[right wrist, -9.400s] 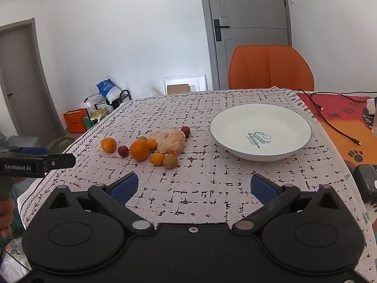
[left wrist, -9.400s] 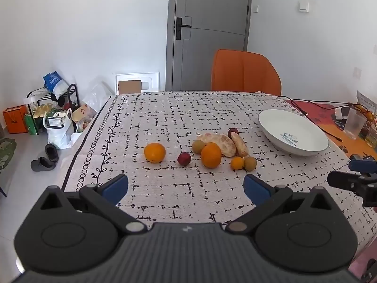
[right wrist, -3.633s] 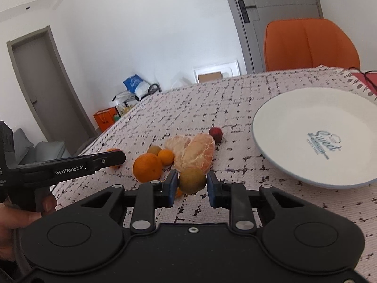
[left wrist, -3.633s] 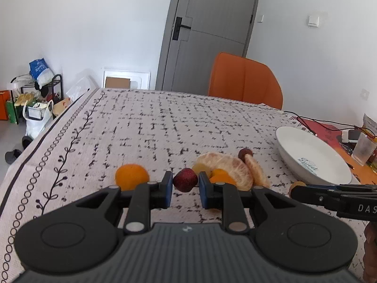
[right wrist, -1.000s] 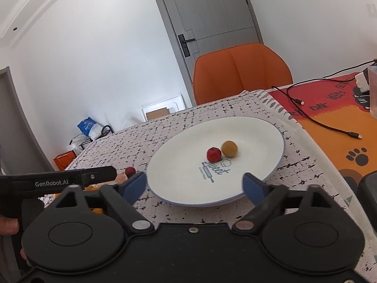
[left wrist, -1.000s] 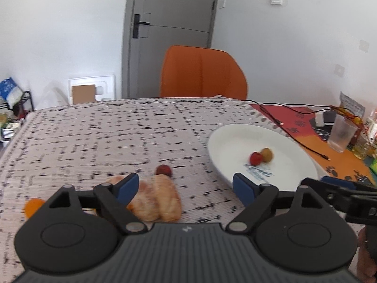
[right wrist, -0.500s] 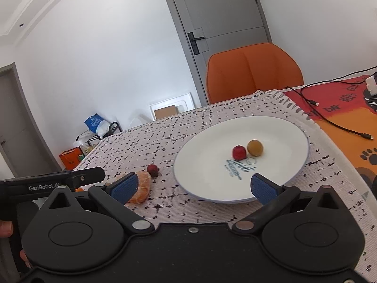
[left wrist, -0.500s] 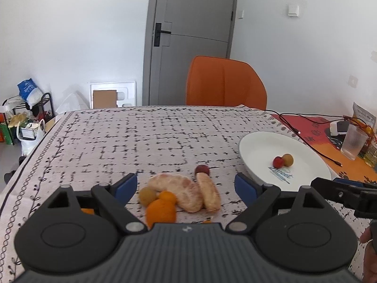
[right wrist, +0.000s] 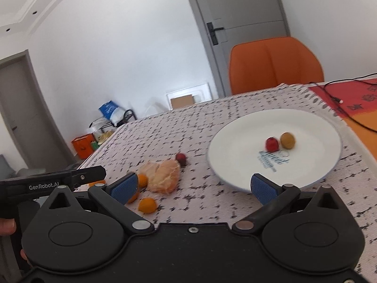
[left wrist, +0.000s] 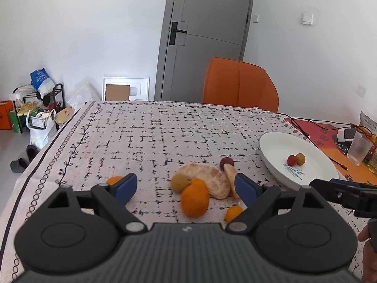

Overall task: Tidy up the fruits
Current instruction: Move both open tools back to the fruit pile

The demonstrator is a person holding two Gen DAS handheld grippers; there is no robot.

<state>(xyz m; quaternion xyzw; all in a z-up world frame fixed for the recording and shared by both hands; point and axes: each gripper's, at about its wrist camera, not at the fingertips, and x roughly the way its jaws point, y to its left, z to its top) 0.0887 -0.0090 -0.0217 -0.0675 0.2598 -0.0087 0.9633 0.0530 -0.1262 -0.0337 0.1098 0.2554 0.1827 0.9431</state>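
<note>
- Table (left wrist: 165, 127): patterned cloth, orange chair (left wrist: 238, 83) behind it.
- White plate (right wrist: 306, 122) holds a red fruit (right wrist: 272, 144) and a brown one (right wrist: 287, 140), touching.
- Left of the plate: peeled citrus (left wrist: 207, 179), oranges (left wrist: 195, 200), a dark plum (left wrist: 226, 161).
- Left gripper (left wrist: 186, 186) and right gripper (right wrist: 192, 187): both spread wide, empty.

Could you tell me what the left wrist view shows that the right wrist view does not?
Only the left wrist view shows the drinking glass and the greenish fruit by the big orange. Only the right wrist view shows the second door. Both show the plate holding a red fruit and a yellowish one, plus the peeled citrus and the orange chair.
</note>
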